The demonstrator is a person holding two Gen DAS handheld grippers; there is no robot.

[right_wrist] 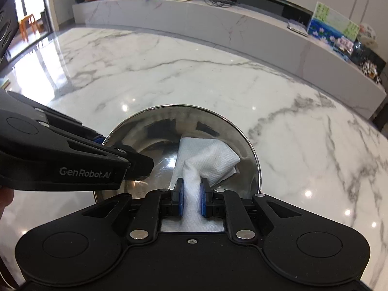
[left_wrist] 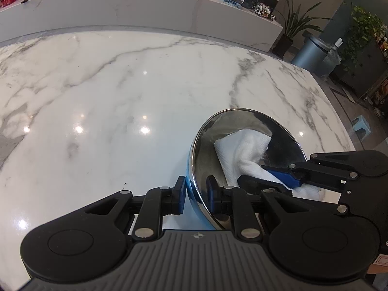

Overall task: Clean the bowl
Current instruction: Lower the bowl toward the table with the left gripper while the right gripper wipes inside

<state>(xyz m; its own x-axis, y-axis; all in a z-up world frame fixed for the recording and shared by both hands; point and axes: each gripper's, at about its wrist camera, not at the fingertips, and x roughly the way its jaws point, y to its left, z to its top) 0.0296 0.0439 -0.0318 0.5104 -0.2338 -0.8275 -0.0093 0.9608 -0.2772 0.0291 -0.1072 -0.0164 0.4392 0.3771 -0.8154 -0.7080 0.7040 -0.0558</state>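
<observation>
Glossy marble table point(left_wrist: 121, 84), L hand-held gripper point(left_wrist: 196, 195) pinching steel bowl point(left_wrist: 286, 133) rim, R point(right_wrist: 192, 195) clamping quilted paper towel point(right_wrist: 208, 157)

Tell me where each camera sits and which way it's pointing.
Left wrist: on the left gripper, whose fingers straddle the steel bowl rim, facing the marble table.
Right wrist: on the right gripper, shut on a paper towel, facing into the bowl.
Both show the bowl, the towel and the other gripper.

A steel bowl point(right_wrist: 155, 131) sits on the white marble table point(right_wrist: 169, 77).
</observation>
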